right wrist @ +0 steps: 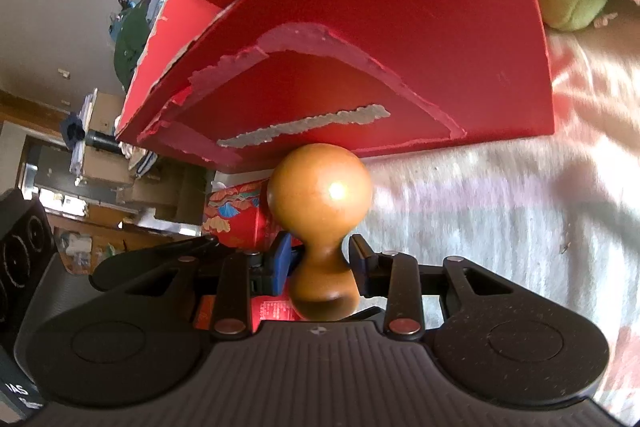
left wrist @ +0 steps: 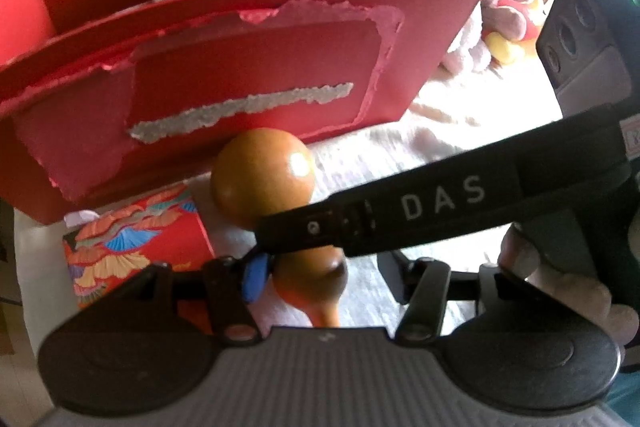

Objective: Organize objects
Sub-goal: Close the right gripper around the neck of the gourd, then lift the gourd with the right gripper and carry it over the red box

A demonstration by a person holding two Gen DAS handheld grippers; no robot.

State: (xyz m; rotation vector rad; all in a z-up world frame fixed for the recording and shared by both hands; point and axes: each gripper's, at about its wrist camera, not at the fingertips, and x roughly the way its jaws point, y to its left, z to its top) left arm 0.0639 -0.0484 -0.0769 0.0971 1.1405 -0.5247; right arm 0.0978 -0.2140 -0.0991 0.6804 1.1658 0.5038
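Right claw clamps wooden gourd at its waist — bulb forward.

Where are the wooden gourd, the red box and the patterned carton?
wooden gourd (right wrist: 320, 195): right wrist view, on its round upper bulb.
red box (left wrist: 256, 67): left wrist view, on its torn front wall.
patterned carton (left wrist: 136, 239): left wrist view, on its top face.

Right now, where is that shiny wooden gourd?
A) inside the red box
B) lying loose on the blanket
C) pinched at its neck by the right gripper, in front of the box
C: the right gripper clamps the gourd's narrow neck, outside the red box.
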